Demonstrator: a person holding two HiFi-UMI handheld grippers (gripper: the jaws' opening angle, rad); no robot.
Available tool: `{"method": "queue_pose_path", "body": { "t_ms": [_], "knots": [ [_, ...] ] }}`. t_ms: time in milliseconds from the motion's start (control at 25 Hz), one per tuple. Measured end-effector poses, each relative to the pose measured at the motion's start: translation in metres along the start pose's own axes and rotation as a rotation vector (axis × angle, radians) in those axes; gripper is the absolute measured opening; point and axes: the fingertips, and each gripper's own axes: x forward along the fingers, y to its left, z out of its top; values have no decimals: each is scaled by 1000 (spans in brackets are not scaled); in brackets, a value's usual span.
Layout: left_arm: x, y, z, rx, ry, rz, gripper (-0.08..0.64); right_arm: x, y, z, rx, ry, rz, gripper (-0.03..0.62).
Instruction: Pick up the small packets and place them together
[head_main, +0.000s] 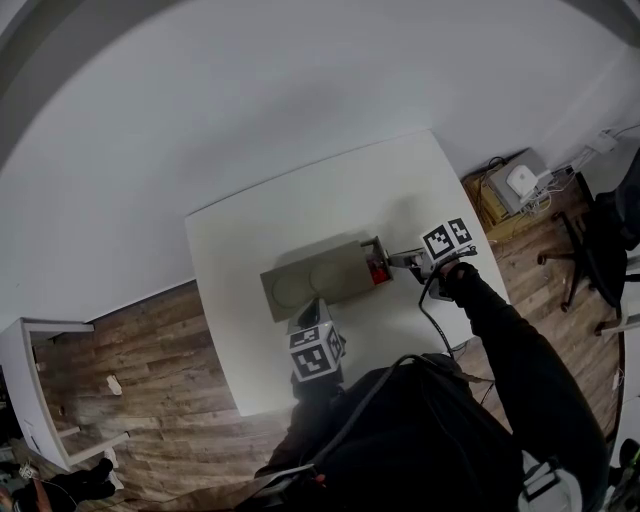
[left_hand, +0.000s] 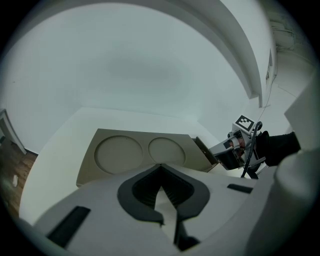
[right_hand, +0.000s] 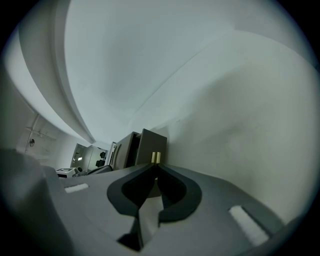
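A tan box (head_main: 315, 280) with two round recesses in its top lies on the white table (head_main: 250, 330). The drawer (head_main: 377, 268) at its right end stands a little open, and something red (head_main: 379, 272) shows inside; no packet can be made out clearly. My right gripper (head_main: 392, 262) reaches in from the right. In the right gripper view its jaws (right_hand: 155, 165) are shut on the small brass drawer handle (right_hand: 155, 157). My left gripper (head_main: 313, 308) hovers at the box's near side, shut with nothing in it (left_hand: 160, 167). The left gripper view shows the box (left_hand: 140, 152) and the right gripper (left_hand: 227, 154) at the drawer.
The table's right edge runs close to my right arm. On the wooden floor stand a dark chair (head_main: 600, 250) and a crate with a white device (head_main: 520, 182) at the right, and a white shelf unit (head_main: 40, 390) at the left. A wall rises behind the table.
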Motion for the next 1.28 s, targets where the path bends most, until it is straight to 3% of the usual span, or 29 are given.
{"method": "queue_pose_path", "body": {
  "t_ms": [1280],
  "knots": [
    [2,-7,1,20,-6,17,-2,-61,-46,6,-10,-29,-100,15]
  ]
}}
